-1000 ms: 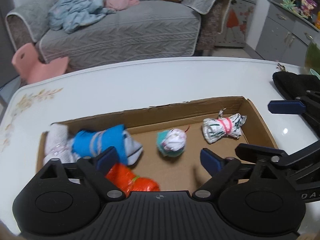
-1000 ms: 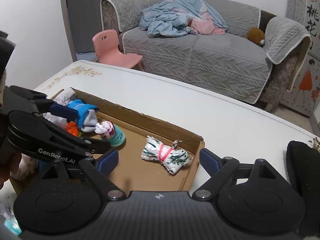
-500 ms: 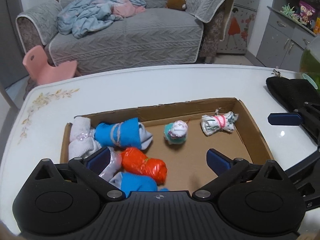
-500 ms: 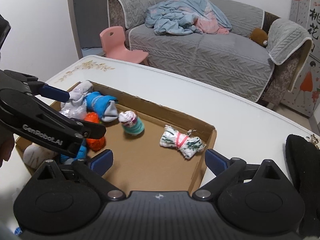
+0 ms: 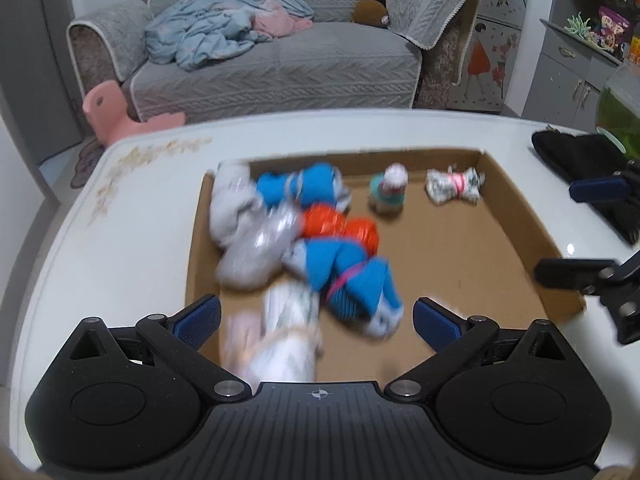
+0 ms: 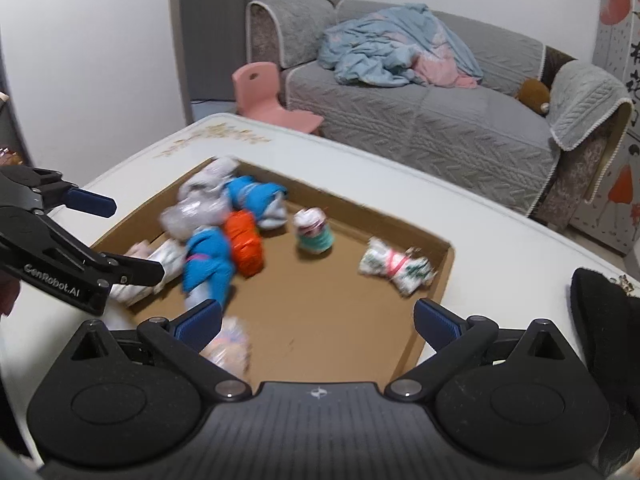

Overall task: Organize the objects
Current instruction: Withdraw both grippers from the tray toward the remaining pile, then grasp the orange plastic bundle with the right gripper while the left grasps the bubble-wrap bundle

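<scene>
A shallow cardboard box lies on the white table and holds several rolled sock bundles: blue ones, an orange one, grey-white ones, a teal-and-white one and a white one tied with a pink band. My left gripper is open and empty above the box's near left part. My right gripper is open and empty above the box's near edge. Each gripper shows in the other's view.
A black cloth item lies on the table right of the box. The white table has a floral print at its left corner. A grey sofa with a blue blanket and a pink child chair stand behind.
Both grippers have pulled back and up from the box. More of the box and its near bundles has come into view. Both stay open.
</scene>
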